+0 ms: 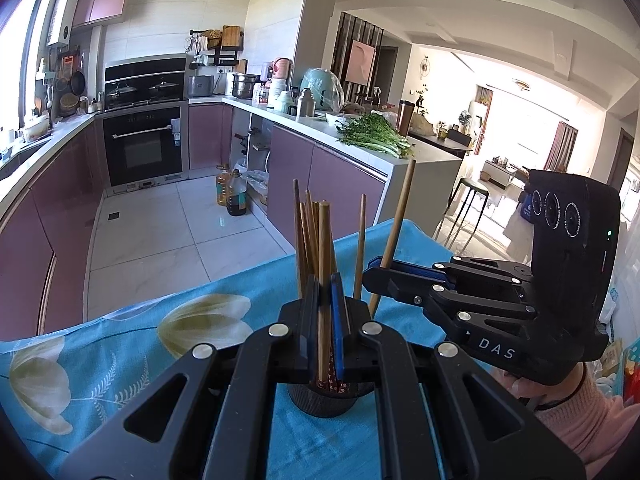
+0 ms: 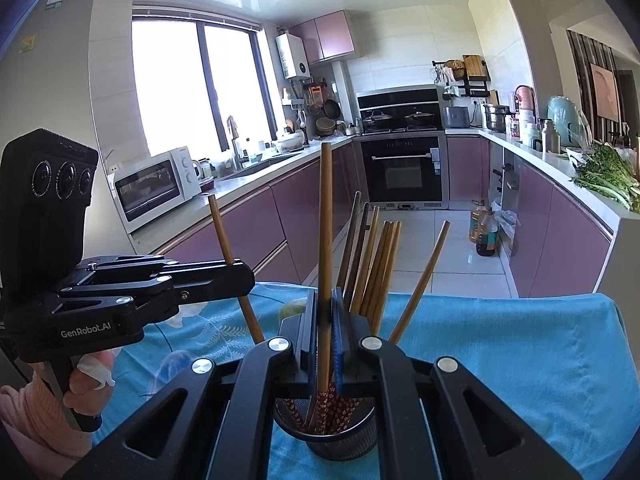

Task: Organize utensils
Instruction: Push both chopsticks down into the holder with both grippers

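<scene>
A dark round holder [image 1: 324, 400] stands on the blue flowered cloth [image 1: 120, 352] with several wooden chopsticks [image 1: 308, 236] upright in it; it also shows in the right wrist view [image 2: 340, 440]. My left gripper [image 1: 325, 300] is shut on one chopstick [image 1: 325, 280] above the holder. My right gripper [image 2: 325, 312] is shut on another chopstick [image 2: 326, 216], its patterned end in the holder. In the left wrist view the right gripper [image 1: 380, 270] comes in from the right. In the right wrist view the left gripper [image 2: 244, 276] comes in from the left.
The cloth-covered table [image 2: 520, 344] ends at a far edge with tiled floor [image 1: 172, 240] beyond. Purple kitchen cabinets [image 2: 256, 232], an oven [image 2: 404, 172], a microwave [image 2: 156, 184], oil bottles [image 1: 234, 192] and greens [image 1: 376, 134] on the counter lie further off.
</scene>
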Motion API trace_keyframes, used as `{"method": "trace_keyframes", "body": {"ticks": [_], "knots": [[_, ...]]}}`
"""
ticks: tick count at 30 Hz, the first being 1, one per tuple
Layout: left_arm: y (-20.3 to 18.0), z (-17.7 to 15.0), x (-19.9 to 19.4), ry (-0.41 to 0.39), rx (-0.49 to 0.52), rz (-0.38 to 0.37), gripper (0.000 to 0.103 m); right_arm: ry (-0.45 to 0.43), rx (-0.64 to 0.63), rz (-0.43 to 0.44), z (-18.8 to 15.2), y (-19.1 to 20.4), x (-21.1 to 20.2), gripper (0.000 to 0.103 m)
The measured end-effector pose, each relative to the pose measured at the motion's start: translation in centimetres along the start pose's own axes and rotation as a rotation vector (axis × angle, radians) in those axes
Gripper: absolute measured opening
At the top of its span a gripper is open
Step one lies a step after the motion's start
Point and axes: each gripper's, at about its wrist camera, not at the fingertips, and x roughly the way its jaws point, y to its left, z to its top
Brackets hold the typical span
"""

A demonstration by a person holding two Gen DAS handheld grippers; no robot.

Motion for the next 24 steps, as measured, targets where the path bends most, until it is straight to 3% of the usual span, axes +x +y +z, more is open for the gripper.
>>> {"method": "trace_keyframes", "body": {"ticks": [24], "knots": [[0.2,0.4,1.6,0.024,-0.006,0.015,0.007,0.033,0.046,0.016,-0.1,-1.7,1.8,0.006]]}}
